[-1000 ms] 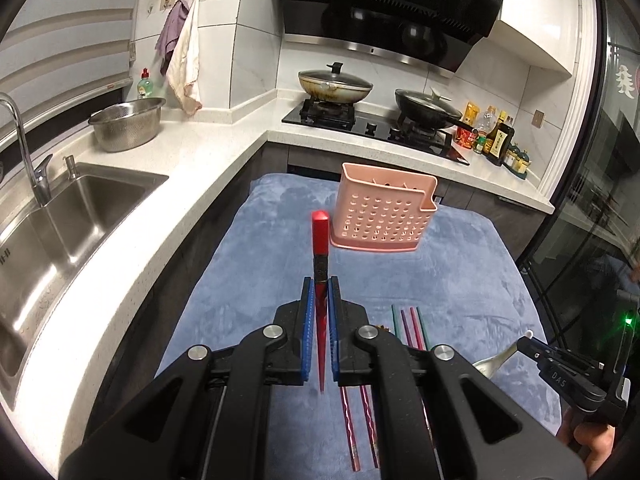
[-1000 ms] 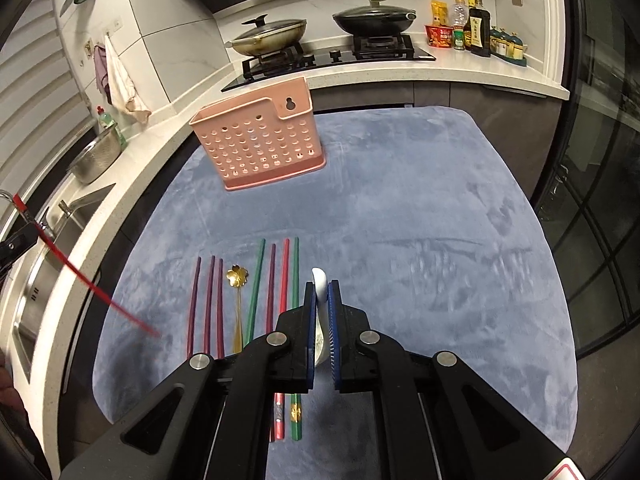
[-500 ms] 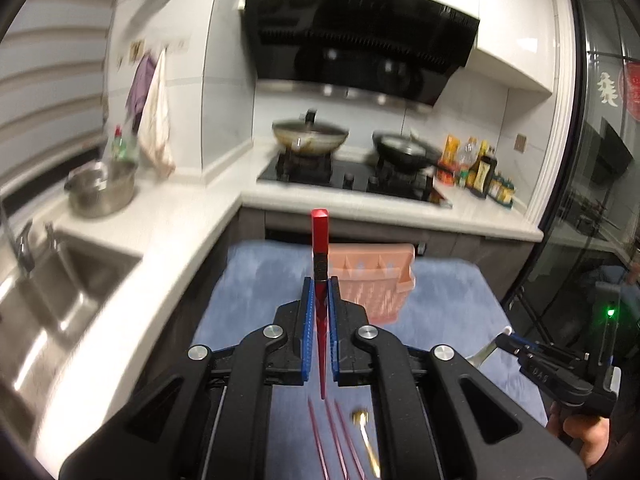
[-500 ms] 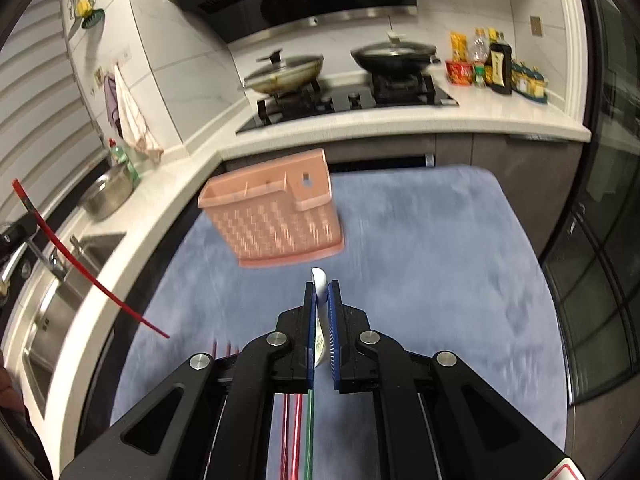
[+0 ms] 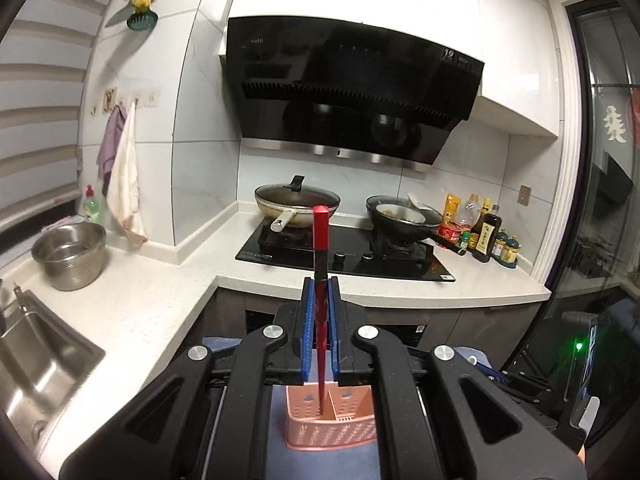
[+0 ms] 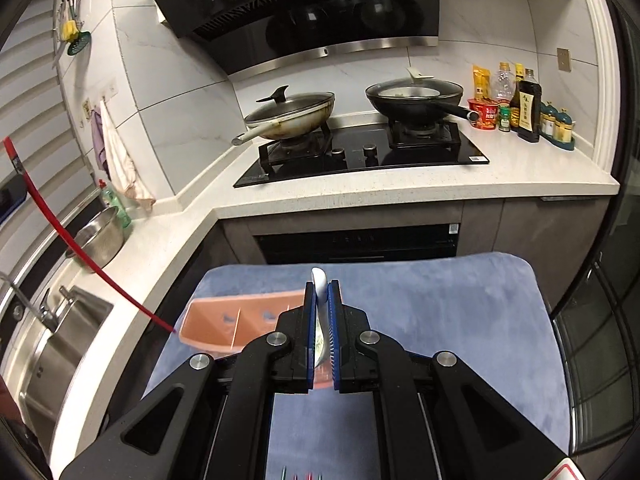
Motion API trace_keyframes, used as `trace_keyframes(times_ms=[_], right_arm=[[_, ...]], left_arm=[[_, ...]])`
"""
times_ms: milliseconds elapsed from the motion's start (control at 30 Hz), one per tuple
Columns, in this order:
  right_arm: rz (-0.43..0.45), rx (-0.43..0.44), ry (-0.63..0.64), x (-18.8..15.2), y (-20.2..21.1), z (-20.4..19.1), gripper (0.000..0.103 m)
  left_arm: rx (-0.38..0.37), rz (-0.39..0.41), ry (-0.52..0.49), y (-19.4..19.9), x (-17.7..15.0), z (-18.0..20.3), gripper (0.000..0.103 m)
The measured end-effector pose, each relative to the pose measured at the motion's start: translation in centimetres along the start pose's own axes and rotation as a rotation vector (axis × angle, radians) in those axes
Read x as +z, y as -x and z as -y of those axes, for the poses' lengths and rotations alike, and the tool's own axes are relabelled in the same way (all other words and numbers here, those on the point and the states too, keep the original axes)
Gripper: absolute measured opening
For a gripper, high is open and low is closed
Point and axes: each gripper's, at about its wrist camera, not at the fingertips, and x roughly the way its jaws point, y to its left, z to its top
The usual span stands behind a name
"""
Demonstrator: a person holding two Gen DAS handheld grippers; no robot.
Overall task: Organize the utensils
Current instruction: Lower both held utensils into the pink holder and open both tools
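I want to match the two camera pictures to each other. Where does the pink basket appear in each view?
Left wrist: the basket is at the bottom centre, seen between the gripper's arms, below the red chopstick.
Right wrist: the basket is at lower left on the blue cloth, partly hidden behind the gripper.
Shared landmark: the lidded pan on the left burner.

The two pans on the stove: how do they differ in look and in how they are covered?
The left pan is pale, stained, with a light handle; the right pan is black with a dark handle. The left one's lid sits flat with a black knob; the right one's cover has a white handle. Both sit on burners.
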Motion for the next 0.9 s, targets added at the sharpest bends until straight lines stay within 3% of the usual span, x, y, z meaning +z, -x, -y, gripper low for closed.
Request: trace_keyframes(times_ms=[233, 433, 500, 567, 600, 733, 900], right_arm=[[-0.085, 0.001, -0.005, -0.7, -6.2, 0.5, 0.007], [-0.133, 0.001, -0.002, -2.0, -8.8, 0.8, 0.008], [-0.124, -0.004, -0.001, -2.2, -8.7, 0.9, 0.010], [-0.110, -0.012, -0.004, -2.2, -8.0, 1.1, 0.013], [-0.106, -0.009, -0.010, -2.1, -7.7, 1.1, 0.014], [-0.085, 0.000, -0.011, -2.3, -5.4, 1.1, 0.015], [-0.053, 0.012, 0.015, -3.9, -0.7, 0.2, 0.032]], left_arm=[[0.018, -0.080, 0.017, -5.2, -2.9, -1.1, 0.006], [0.030, -0.138, 0.051, -7.4, -5.0, -2.6, 0.007], [0.039, -0.147, 0.054, -7.7, -5.5, -2.9, 0.011], [0.058, -0.163, 0.066, -8.0, -5.8, -3.4, 0.033], [0.063, -0.165, 0.073, -7.9, -6.0, -3.6, 0.037], [0.072, -0.161, 0.067, -6.4, -6.4, -4.0, 0.041], [0.065, -0.152, 0.065, -2.7, -7.2, -3.9, 0.049]])
